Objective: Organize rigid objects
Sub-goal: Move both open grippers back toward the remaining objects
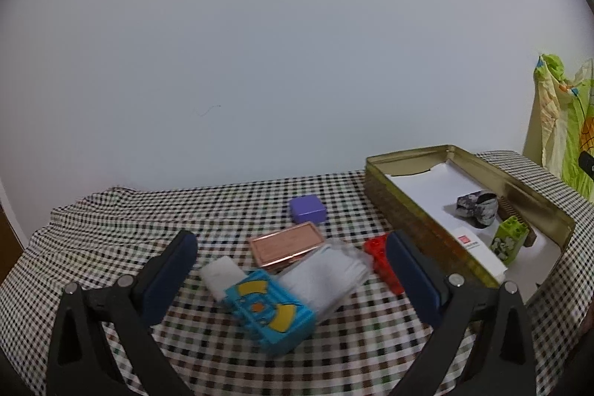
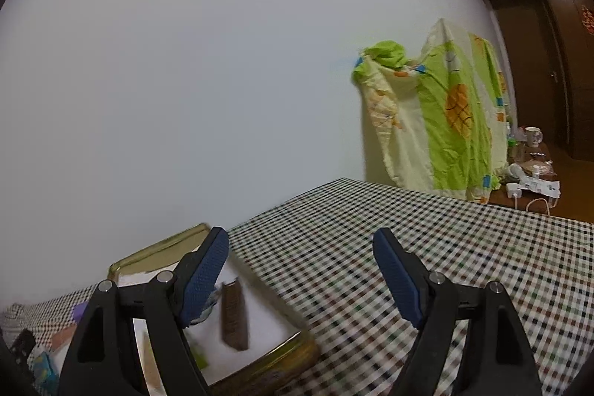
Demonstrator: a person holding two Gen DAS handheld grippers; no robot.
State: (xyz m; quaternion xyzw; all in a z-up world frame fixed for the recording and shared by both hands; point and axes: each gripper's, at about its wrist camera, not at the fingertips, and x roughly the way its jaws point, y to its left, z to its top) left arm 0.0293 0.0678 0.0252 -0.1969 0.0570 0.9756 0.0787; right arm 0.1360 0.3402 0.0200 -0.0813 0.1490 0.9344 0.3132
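My left gripper is open above loose objects on the checked tablecloth: a blue box with yellow marks, a white packet, a copper-coloured case, a purple box and a red brick by the right finger. A gold tin at the right holds white paper, a grey-white object, a green brick, a white card and a brown comb. My right gripper is open and empty, above the tin's right edge; the comb lies inside.
The checked cloth stretches to the right of the tin. A plain white wall stands behind the table. A green and yellow sheet hangs beyond the table's far right corner, with a cluttered low stand beside it.
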